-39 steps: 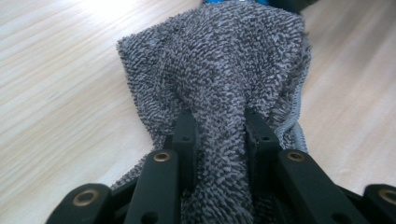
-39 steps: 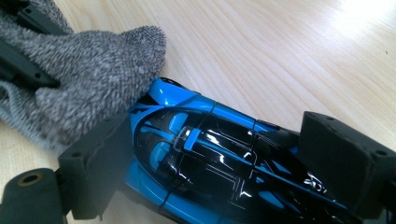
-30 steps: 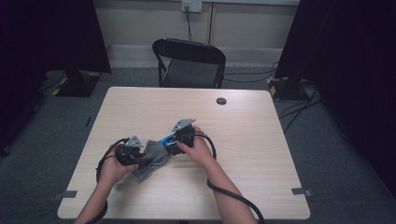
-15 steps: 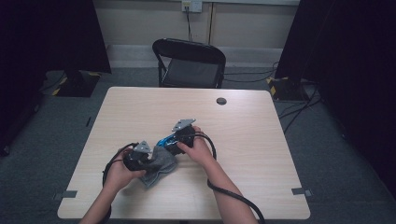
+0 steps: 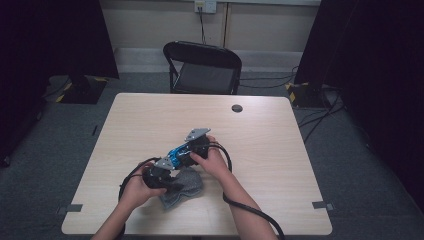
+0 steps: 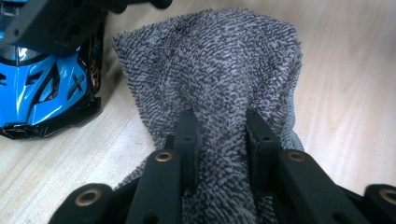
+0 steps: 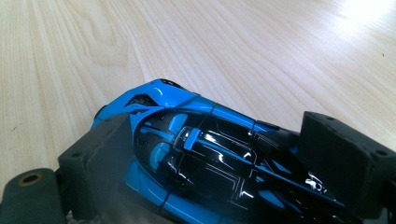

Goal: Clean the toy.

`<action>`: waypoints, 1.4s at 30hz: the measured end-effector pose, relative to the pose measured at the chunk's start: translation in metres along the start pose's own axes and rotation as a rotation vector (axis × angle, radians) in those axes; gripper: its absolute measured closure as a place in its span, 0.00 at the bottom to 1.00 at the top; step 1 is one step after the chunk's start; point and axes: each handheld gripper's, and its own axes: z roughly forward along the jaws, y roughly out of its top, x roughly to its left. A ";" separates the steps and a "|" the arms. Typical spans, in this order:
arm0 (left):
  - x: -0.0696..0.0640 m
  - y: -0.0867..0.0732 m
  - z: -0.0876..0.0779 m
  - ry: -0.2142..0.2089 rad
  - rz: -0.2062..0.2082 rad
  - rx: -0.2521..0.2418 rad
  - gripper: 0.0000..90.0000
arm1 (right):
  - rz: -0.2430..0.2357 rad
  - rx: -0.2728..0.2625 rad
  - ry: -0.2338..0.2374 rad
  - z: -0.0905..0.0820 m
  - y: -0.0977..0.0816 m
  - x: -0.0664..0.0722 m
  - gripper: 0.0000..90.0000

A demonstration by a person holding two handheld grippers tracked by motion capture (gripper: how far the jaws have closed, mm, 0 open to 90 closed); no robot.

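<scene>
Cloth (image 6: 210, 70): grey looped terry, rough. Toy car (image 7: 205, 163): glossy blue-black plastic. Table (image 7: 233, 46): smooth pale wood-grain.

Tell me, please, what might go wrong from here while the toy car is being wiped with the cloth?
1. The right tongs clamp the glossy blue toy car by its sides; wiping pressure might make it slip or twist out.
2. The left tongs pinch just a fold of the grey cloth, which could pull free.
3. The left tongs might knock the car, since both sit close together.

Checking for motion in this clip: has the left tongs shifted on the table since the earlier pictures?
Yes. The left tongs, shut on the grey cloth, have slid rightward along the table toward the blue toy car and away from the left edge.
</scene>
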 end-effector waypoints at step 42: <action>0.079 -0.019 -0.076 0.186 -0.194 -0.246 0.79 | 0.003 0.028 -0.059 -0.015 -0.001 0.004 0.15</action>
